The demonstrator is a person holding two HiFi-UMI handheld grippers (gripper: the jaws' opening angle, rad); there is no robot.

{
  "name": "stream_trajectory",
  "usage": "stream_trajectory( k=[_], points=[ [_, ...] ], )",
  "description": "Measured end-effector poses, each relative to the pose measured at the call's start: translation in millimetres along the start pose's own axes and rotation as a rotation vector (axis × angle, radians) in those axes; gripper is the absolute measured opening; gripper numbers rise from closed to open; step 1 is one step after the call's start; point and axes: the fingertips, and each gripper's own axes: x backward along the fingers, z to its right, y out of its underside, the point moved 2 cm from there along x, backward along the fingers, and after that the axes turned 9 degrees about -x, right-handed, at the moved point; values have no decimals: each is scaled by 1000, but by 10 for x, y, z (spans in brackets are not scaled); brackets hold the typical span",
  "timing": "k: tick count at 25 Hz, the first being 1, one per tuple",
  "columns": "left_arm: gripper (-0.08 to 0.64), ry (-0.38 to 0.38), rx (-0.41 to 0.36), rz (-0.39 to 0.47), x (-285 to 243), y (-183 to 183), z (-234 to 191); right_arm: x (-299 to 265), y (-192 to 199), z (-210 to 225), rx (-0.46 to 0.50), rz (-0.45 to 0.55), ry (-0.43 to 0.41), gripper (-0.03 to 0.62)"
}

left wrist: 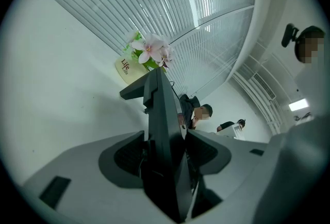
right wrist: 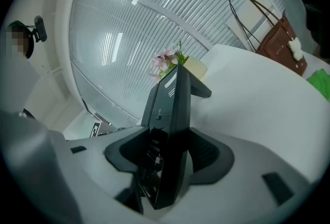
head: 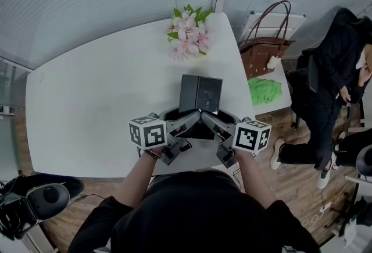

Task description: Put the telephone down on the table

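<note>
The black telephone [head: 200, 93] rested on the white table [head: 87, 100] near its front edge, its near end between both grippers. The left gripper [head: 190, 117] had its jaws spread, loose around the telephone's edge. The right gripper [head: 208, 118] looked clamped on it, though contact was hard to judge. Pink flowers [head: 189, 34] stood beyond

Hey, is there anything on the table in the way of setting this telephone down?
Nothing visible stands in the way. The white table is bare on every side of the telephone that shows. The flowers stand well beyond it at the far edge. The spot directly under the telephone is hidden.
</note>
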Motion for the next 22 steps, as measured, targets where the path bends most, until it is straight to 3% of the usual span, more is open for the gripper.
stream_trajectory(
  k=[13, 22],
  points=[
    [267, -93, -110, -87, 24, 83, -73, -23, 93, 86, 54, -45, 63, 222],
    [268, -110, -100, -101, 29, 88, -87, -23, 93, 84, 62, -47, 76, 222]
  ],
)
